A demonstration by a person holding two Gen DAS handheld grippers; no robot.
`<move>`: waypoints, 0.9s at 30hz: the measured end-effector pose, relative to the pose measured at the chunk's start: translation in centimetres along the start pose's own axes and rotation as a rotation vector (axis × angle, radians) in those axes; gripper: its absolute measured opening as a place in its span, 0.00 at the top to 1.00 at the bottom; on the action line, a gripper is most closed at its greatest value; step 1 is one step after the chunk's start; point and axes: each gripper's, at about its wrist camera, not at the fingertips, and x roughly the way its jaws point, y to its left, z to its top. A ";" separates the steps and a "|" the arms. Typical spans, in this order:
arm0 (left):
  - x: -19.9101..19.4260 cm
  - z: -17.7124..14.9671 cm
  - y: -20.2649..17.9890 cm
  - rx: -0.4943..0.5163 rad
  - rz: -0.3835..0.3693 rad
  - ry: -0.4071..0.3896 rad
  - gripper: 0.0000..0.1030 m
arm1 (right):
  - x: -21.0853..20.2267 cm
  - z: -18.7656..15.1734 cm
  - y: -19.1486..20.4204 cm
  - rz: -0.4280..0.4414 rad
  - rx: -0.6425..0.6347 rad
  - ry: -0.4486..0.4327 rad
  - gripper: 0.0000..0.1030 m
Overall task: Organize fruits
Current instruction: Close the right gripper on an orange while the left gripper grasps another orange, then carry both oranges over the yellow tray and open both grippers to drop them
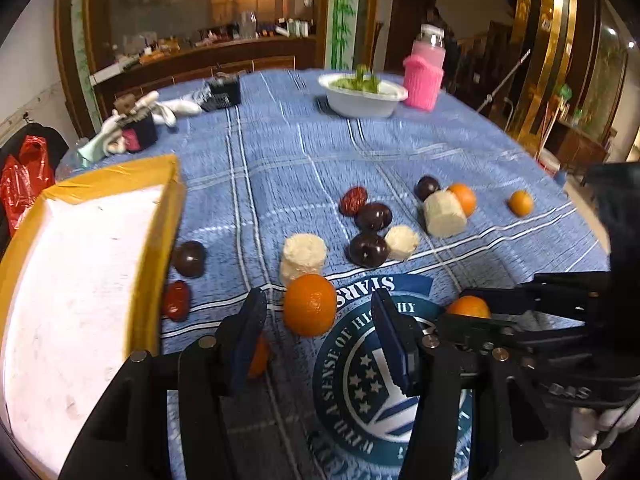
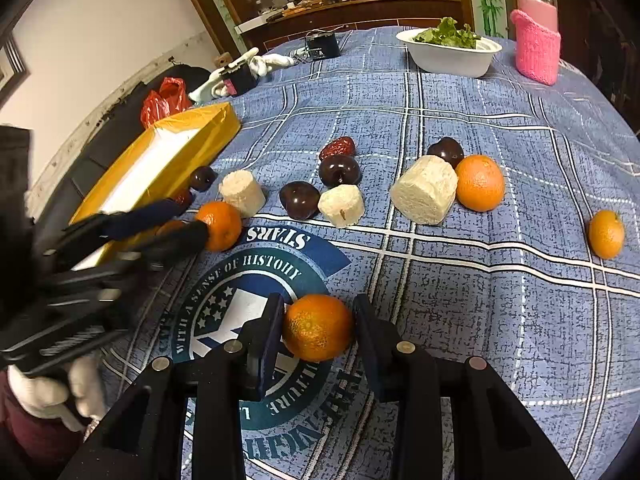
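Oranges, dark plums, red dates and pale cut chunks lie scattered on a blue checked tablecloth (image 1: pixel 400 152). In the left wrist view my left gripper (image 1: pixel 320 332) is open around an orange (image 1: pixel 310 304), its fingers (image 1: pixel 250 320) wide on either side. Another orange (image 1: pixel 258 356) peeks from behind the left finger. In the right wrist view my right gripper (image 2: pixel 316 332) is open with an orange (image 2: pixel 318 327) between its fingers, close but not clamped. The left gripper (image 2: pixel 176 222) shows there beside an orange (image 2: pixel 219 225). The right gripper (image 1: pixel 472 320) shows at the right of the left wrist view.
A yellow-edged white tray (image 1: pixel 80 280) stands at the left, also seen in the right wrist view (image 2: pixel 200 128). A white bowl of greens (image 1: pixel 362 94) and a pink-sleeved bottle (image 1: pixel 425 74) stand at the far side. Gloves and a dark box (image 1: pixel 138 124) lie far left.
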 end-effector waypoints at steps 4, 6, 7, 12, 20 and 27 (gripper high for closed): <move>2.0 0.3 -0.1 0.006 0.041 0.060 0.70 | -0.2 0.0 -0.1 0.007 0.002 -0.001 0.61; 1.9 0.2 0.0 -0.001 0.038 0.057 0.70 | -0.2 0.0 0.0 0.005 0.001 -0.002 0.61; 1.7 0.1 0.1 -0.005 0.040 0.052 0.71 | -0.2 0.0 0.0 0.003 0.000 -0.003 0.61; -1.1 -0.5 1.3 -0.088 0.004 -0.007 0.70 | -0.3 -0.2 0.3 -0.016 -0.011 -0.016 0.63; -7.2 -2.9 8.3 -0.293 0.027 -0.105 0.70 | -2.6 -0.1 4.0 0.000 -0.057 -0.079 0.63; -9.5 -6.0 15.8 -0.475 0.134 -0.131 0.70 | -2.3 1.9 12.8 0.140 -0.171 -0.075 0.63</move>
